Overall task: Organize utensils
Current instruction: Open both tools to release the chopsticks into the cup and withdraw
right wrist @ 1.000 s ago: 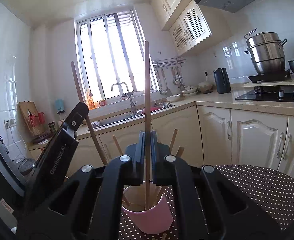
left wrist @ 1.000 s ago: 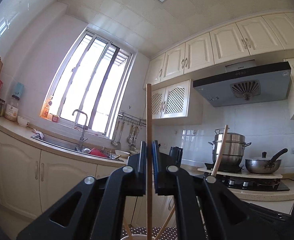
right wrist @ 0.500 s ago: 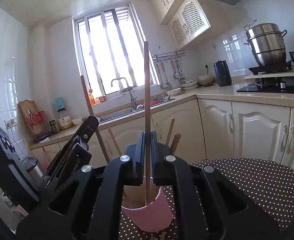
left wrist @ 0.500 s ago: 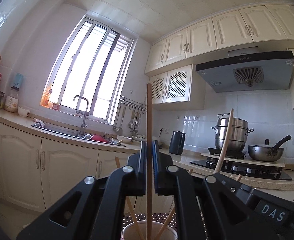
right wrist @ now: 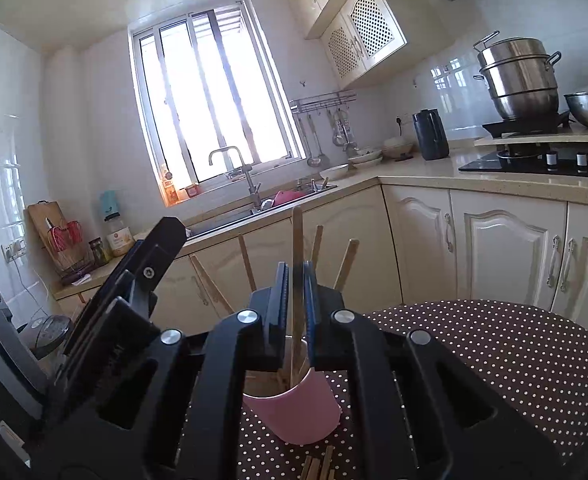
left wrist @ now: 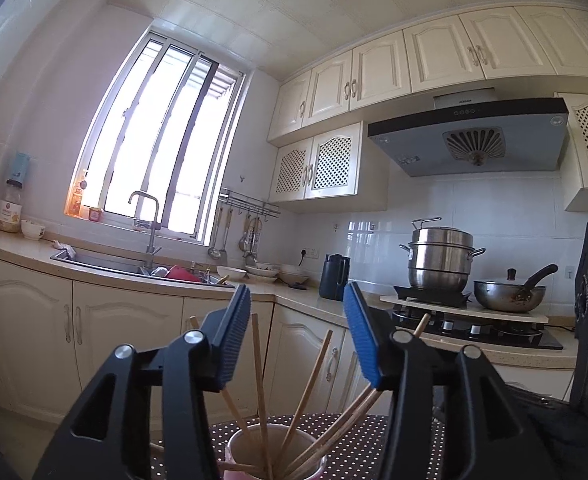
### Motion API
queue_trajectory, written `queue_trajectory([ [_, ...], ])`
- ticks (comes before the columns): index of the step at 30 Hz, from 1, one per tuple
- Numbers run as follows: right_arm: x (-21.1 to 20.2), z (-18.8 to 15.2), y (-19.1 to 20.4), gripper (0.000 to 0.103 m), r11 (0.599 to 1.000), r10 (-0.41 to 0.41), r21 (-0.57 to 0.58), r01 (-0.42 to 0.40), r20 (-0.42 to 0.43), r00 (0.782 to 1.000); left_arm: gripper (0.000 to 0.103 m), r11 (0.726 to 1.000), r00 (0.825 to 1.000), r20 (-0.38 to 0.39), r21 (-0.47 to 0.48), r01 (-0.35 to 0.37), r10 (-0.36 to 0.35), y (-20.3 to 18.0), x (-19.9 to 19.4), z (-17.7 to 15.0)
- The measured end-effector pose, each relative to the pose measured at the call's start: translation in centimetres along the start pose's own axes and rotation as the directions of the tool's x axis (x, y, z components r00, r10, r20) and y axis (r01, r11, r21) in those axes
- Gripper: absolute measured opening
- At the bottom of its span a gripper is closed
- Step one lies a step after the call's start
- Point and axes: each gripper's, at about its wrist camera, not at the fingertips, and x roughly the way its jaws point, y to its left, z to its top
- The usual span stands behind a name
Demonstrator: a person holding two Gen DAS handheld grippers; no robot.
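Note:
A pink cup with several wooden chopsticks stands on a brown polka-dot table. My left gripper hangs just above the cup, its jaws opening wide. A chopstick stands loose in the cup between the blue pads, touching neither. My right gripper is over the cup too, its jaws opening a crack. A blurred chopstick has slid down between its pads, its lower end in the cup. In the right wrist view the left gripper sits close on the left.
A few loose chopsticks lie on the table in front of the cup. Behind run cream cabinets and a counter with a sink, a dark kettle, and a stove with a steel pot and pan.
The left jaws have sprung open and their chopstick has dropped into the cup. The right gripper's chopstick has slipped down, its top now far lower. Both grippers sit a little lower.

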Motion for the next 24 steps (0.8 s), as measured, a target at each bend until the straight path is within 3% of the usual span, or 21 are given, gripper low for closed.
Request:
queue_trajectory([
  [4,-1.3,0.4,-0.3,0.020,1.000,-0.019,0.015,0.019,0.011,1.000,0.054,0.999,0.999,-0.004,0.012,0.038,-0.038,-0.8,-1.0,1.3],
  [14,-5.7,1.3,1.2,0.021,0.999,-0.047,-0.019,0.047,0.018,0.999,0.062,0.996,0.998,-0.044,0.066,0.053,-0.051,-1.8,-5.2,3.7],
  [24,-9.1,-1.5,1.9,0.021,0.997,-0.077,-0.034,0.076,-0.031,0.997,0.066,0.993,0.986,-0.164,0.110,0.050,-0.031,-1.2,-9.2,2.3],
])
